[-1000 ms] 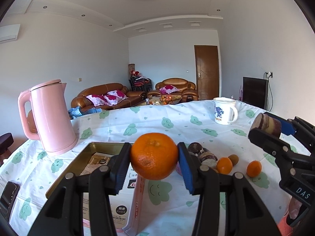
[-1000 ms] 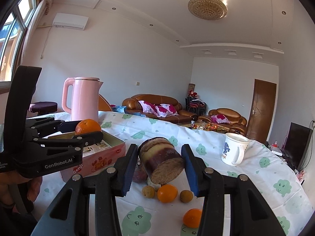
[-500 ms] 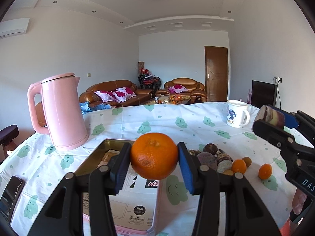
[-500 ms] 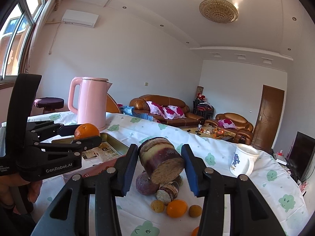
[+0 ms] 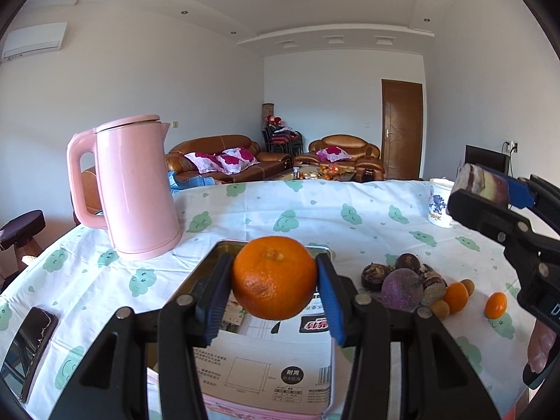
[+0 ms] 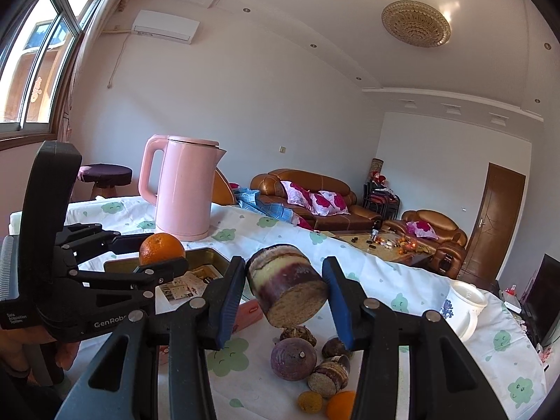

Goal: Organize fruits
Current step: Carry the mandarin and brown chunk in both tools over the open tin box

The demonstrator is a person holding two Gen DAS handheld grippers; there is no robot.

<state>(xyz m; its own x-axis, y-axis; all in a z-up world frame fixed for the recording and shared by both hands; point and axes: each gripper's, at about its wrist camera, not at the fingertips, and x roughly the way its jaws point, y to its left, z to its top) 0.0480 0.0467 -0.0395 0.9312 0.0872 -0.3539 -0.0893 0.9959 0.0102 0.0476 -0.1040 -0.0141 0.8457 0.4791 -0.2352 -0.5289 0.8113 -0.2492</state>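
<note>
The left claw (image 5: 274,297) was clenched on an orange (image 5: 274,277), its blue pads pressed against both sides of the fruit. It hung in the air above an open metal tin (image 5: 224,249), whose printed paper lining showed directly beneath it. The tin sat on the desk (image 5: 315,213), which was covered with a white cloth patterned with green clouds.

The right claw (image 6: 285,301) was clenched on a short cut chunk of something with a purple and cream skin (image 6: 287,288), possibly sugar cane or a root, though the view did not settle which. Its pale cut face was turned toward the camera. In the left wrist view this claw appeared at three o'clock, well apart from the orange.

Below the right claw, toward six o'clock in its own view, a small heap lay on the cloth: a round purple fruit (image 6: 293,358), several dark brown pieces (image 6: 330,374) touching it, and small orange fruits (image 6: 341,404) just beside those. In the left wrist view another small orange fruit (image 5: 495,305) lay alone at four o'clock, apart from the heap.

A pink kettle (image 5: 136,189) stood upright at ten o'clock of the tin, near its far corner. A white mug (image 6: 463,309) with a blue design stood at the far right of the desk. A dark phone (image 5: 31,339) lay at the desk's edge at eight o'clock.
</note>
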